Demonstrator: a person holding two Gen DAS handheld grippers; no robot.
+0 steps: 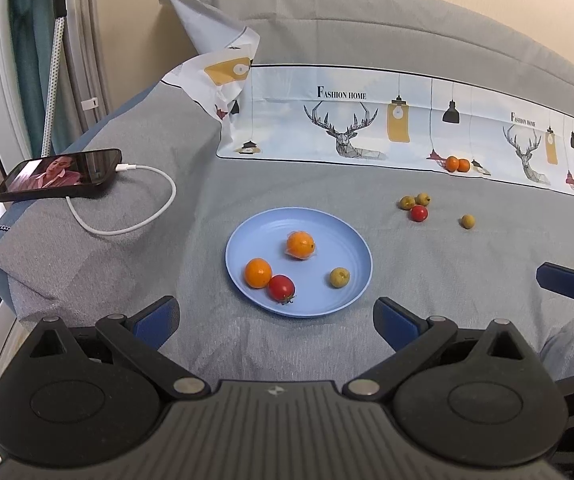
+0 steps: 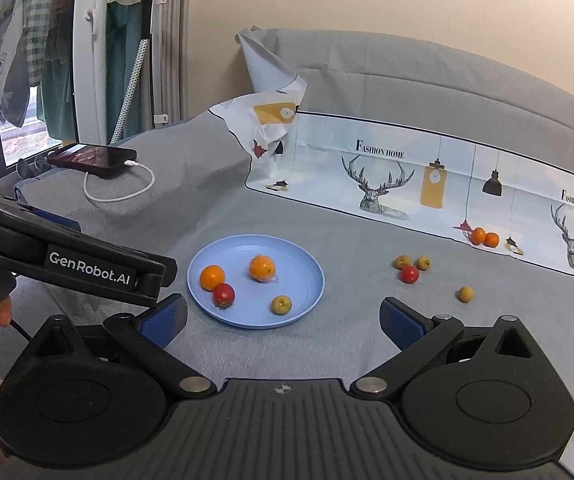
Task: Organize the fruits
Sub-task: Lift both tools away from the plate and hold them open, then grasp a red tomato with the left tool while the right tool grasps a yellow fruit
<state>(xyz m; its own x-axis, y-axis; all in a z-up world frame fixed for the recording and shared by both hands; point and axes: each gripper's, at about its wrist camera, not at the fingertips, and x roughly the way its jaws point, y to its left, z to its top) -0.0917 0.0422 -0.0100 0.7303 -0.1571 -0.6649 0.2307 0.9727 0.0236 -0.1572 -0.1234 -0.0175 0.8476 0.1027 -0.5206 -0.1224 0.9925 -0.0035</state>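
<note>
both black grippers, left (image 1: 275, 320) and right (image 2: 283, 320), hang spread and empty, the left one's side reading "genrobot.ai". just beyond, the round blue plastic plate (image 1: 351, 254) holds four fruits; farther, loose fruits (image 1: 419, 213) lie before a "fashion home" printed cloth (image 1: 367, 120).

Blue plate (image 1: 243, 240) holding four fruits, six fruits (image 1: 419, 213) loose on bedspread

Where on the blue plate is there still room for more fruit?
The blue plate is bare along its far and right side. Its near left is crowded: an orange touches a red tomato. A wrapped orange sits mid-plate, a green fruit near right.
</note>
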